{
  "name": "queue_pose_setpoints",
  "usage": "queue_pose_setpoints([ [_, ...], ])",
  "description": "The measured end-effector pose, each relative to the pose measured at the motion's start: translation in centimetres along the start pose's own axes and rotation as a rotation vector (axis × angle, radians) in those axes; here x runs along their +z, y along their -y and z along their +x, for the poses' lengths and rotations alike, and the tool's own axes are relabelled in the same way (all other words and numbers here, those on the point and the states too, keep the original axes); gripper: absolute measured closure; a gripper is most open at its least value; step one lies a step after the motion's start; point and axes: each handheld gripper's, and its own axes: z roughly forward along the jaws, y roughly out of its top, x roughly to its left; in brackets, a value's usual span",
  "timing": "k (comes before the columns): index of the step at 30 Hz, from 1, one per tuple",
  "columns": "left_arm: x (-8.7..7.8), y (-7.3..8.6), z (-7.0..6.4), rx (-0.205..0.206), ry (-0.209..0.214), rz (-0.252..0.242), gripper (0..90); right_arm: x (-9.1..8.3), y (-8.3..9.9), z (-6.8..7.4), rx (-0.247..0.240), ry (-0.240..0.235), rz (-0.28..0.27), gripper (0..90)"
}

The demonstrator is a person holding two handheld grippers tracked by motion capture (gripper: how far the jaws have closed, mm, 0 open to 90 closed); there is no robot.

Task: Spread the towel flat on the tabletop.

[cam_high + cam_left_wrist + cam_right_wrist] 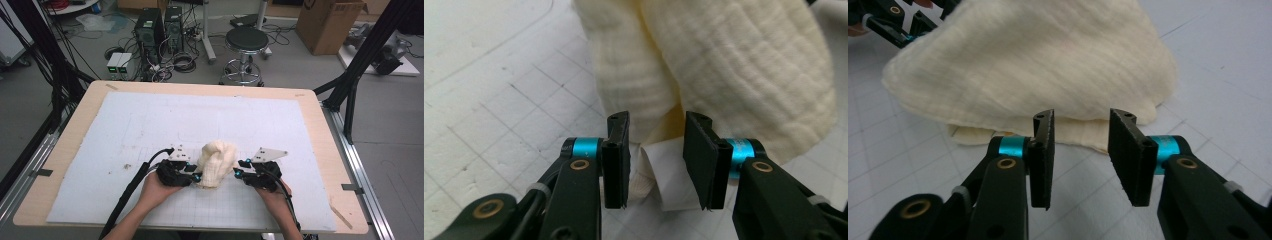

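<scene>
A cream, ribbed cloth (217,161) lies bunched in a heap on the white gridded mat (150,125), near the front middle. My left gripper (196,175) sits at the cloth's left side. Its jaws stand open in the left gripper view (655,160), with a fold and a white label of the cloth (724,70) between them. My right gripper (237,169) is at the cloth's right edge. In the right gripper view (1080,155) its jaws are open, just short of the cloth's (1033,65) lower hem.
The mat covers a wooden table (65,150). Beyond the far edge stand a black stool (246,42), computer towers (150,30), cables and a cardboard box (327,22). Black frame posts (365,55) flank the table.
</scene>
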Motion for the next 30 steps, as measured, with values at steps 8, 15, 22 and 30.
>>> queue_pose_setpoints([
  [8, 0.9, 0.0, -0.3, 0.007, -0.025, 0.016, 70.4, 1.5, 0.0, -1.1, 0.042, 0.011, 0.062, 68.9],
  [15, 1.0, -0.1, -0.2, 0.003, -0.037, -0.007, 77.4, 2.3, 0.0, -1.2, 0.032, 0.008, 0.100, 71.3],
  [22, 0.8, -0.1, 0.0, 0.017, -0.052, -0.027, 86.0, 2.4, -0.1, -1.2, 0.036, -0.008, 0.119, 89.6],
  [30, -1.0, -0.4, 0.1, 0.036, -0.080, -0.061, 86.6, 1.8, -0.3, -1.0, 0.022, -0.006, 0.101, 89.0],
])
